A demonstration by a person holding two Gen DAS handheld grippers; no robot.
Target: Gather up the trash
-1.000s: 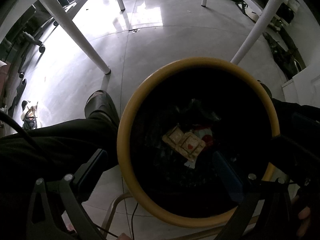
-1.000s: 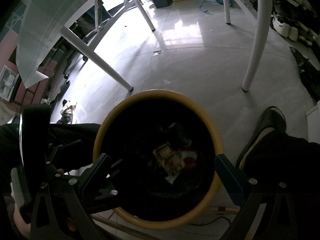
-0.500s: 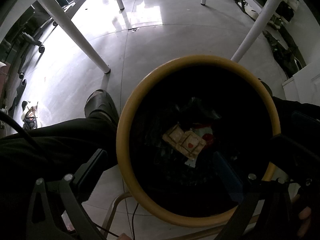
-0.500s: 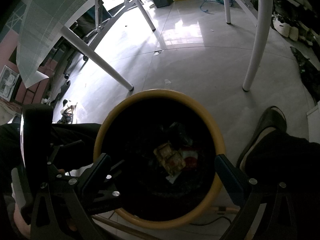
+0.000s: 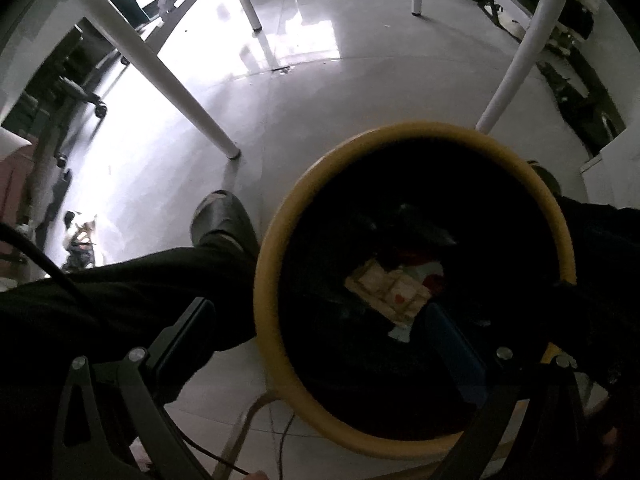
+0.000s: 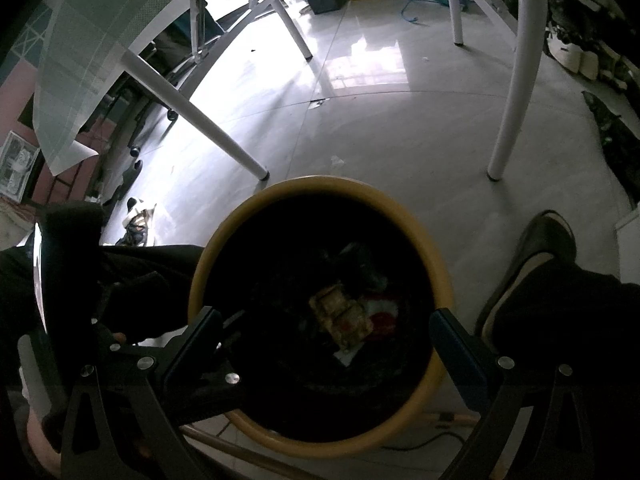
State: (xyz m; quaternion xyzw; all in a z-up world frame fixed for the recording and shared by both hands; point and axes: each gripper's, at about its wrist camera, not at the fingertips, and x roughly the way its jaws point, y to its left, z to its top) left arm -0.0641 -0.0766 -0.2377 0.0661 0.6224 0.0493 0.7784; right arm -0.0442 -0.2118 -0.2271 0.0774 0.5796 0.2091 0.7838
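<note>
Trash (image 5: 390,292) lies at the bottom of the yellow-rimmed bin (image 5: 264,280) below me, while my left gripper (image 5: 320,332) and right gripper (image 6: 324,332) both hover spread wide, holding nothing.

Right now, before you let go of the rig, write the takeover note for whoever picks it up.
Left tongs: open, empty, hanging over the yellow-rimmed bin.
Right tongs: open, empty, above the same bin.
Trash: a tan wrapper with a red heart and red-and-white scraps lie at the bottom of the bin.
Done: that trash is in the bin.
Left: a small white scrap lies on the floor beyond the bin; it may need collecting.
</note>
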